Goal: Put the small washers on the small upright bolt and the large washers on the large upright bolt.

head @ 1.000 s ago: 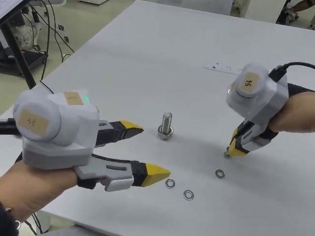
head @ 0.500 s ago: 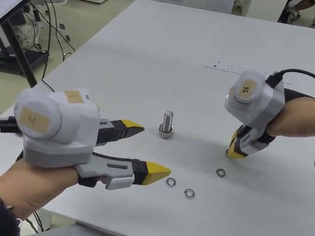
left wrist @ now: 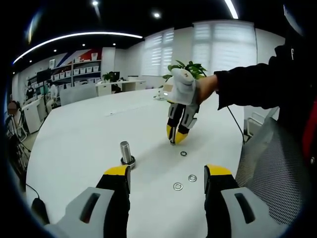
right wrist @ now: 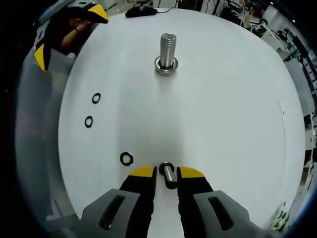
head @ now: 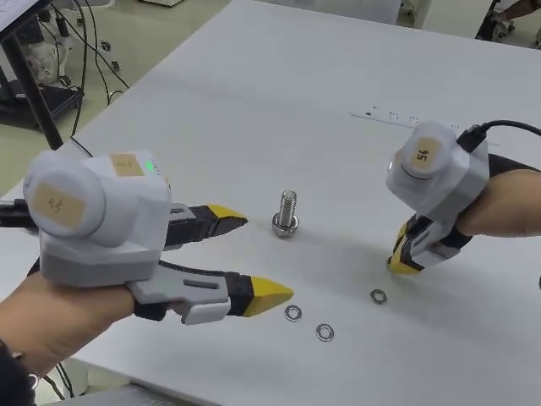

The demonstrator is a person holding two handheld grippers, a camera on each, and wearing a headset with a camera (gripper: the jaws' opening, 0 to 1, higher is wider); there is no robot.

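The large bolt [head: 286, 213] [left wrist: 127, 152] [right wrist: 167, 52] stands upright mid-table with a wide ring at its foot. Three loose washers lie flat in front of it [head: 293, 313] [head: 325, 331] [head: 379, 296], also seen as washers [left wrist: 178, 186] [left wrist: 192, 177] [left wrist: 184, 153] and as dark rings [right wrist: 96, 98] [right wrist: 88, 121] [right wrist: 126, 158]. My right gripper [head: 401, 264] [right wrist: 167, 173] points down at the table, shut on the small bolt [right wrist: 168, 175]; one washer lies just left of its tips. My left gripper [head: 249, 255] [left wrist: 167, 171] is open and holds nothing, left of the washers.
The white table [head: 254, 110] runs wide behind the bolt. A white power strip [head: 382, 117] lies at the back right. The table's near edge is close under the left gripper, and a chair back [left wrist: 267, 158] stands at the right.
The right gripper has shifted a little to the right and away from the nearest washer. The left gripper, the large bolt and the washers have stayed put.
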